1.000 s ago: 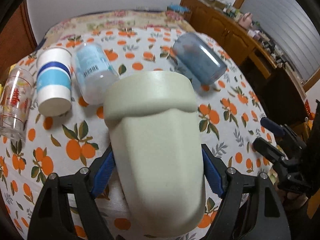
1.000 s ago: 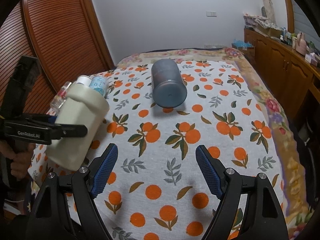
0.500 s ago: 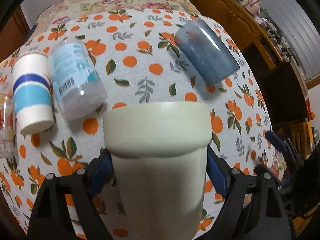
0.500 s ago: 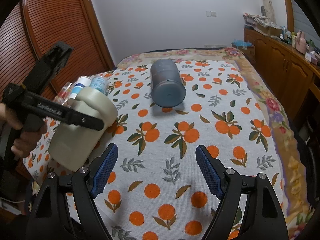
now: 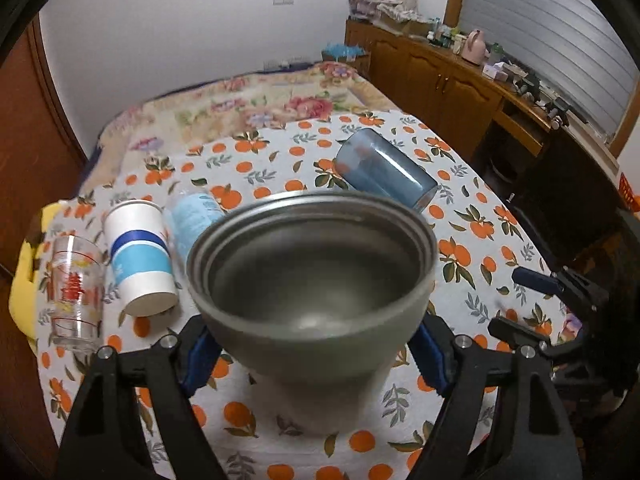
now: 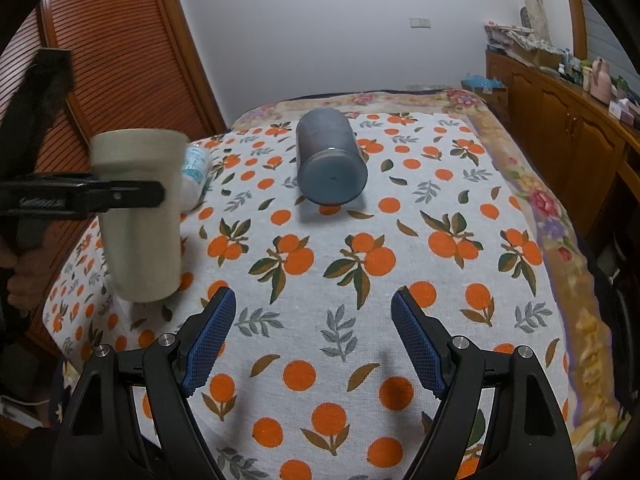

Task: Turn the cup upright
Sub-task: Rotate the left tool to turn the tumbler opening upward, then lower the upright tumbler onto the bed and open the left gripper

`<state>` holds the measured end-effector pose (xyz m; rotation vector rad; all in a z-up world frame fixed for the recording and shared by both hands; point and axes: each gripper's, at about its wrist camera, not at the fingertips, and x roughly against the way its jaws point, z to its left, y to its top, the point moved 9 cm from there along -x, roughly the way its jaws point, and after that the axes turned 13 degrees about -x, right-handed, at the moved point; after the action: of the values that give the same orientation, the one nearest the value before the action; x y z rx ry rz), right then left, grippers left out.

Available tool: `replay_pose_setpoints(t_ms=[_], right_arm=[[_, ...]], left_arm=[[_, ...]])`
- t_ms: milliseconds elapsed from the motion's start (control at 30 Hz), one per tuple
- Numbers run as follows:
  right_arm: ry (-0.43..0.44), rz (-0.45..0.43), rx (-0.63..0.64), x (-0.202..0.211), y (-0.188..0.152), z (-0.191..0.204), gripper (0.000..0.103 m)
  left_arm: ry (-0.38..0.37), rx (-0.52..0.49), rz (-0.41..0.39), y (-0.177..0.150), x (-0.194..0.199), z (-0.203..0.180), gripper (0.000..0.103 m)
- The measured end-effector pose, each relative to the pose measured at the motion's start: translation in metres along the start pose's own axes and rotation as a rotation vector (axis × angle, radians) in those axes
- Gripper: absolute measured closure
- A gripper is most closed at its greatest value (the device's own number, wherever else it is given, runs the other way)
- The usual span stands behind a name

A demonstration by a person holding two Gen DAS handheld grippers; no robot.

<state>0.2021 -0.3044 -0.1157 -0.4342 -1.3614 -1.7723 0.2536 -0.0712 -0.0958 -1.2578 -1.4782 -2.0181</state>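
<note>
My left gripper point(image 5: 316, 360) is shut on a pale grey-green cup point(image 5: 312, 280), held nearly upright with its steel-lined mouth up, just above the orange-print tablecloth point(image 5: 480, 240). In the right wrist view the same cup point(image 6: 140, 220) stands upright at the left, clamped by the left gripper point(image 6: 120, 196), its base close to the cloth. My right gripper point(image 6: 312, 340) is open and empty over the cloth's near middle. It also shows at the right in the left wrist view point(image 5: 520, 300).
A blue tumbler point(image 6: 330, 160) lies on its side at the far middle. A clear plastic bottle point(image 5: 196, 216), a blue-striped paper cup point(image 5: 140, 256) and a printed glass point(image 5: 76, 292) lie at the left. Wooden cabinets point(image 5: 460, 80) run along the right.
My left gripper has turned the cup from tilted away with its mouth forward to nearly upright, mouth up, and lowered it toward the cloth. The right gripper has stayed still.
</note>
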Motion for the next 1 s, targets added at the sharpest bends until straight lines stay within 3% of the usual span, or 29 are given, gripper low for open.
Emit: replay_pose_setpoints(t_ms=[567,1000], right_arm=[[0.019,0.0,0.01,0.0,-0.005,0.016,0.021],[0.047,-0.045,0.022,0.012,0.001,0.036,0.021]], left_arm=[[0.086,0.007,-0.183,-0.041,0.03,-0.023,0.022],[0.116,0.037,-0.241,-0.059,0.043,-0.02,0.02]])
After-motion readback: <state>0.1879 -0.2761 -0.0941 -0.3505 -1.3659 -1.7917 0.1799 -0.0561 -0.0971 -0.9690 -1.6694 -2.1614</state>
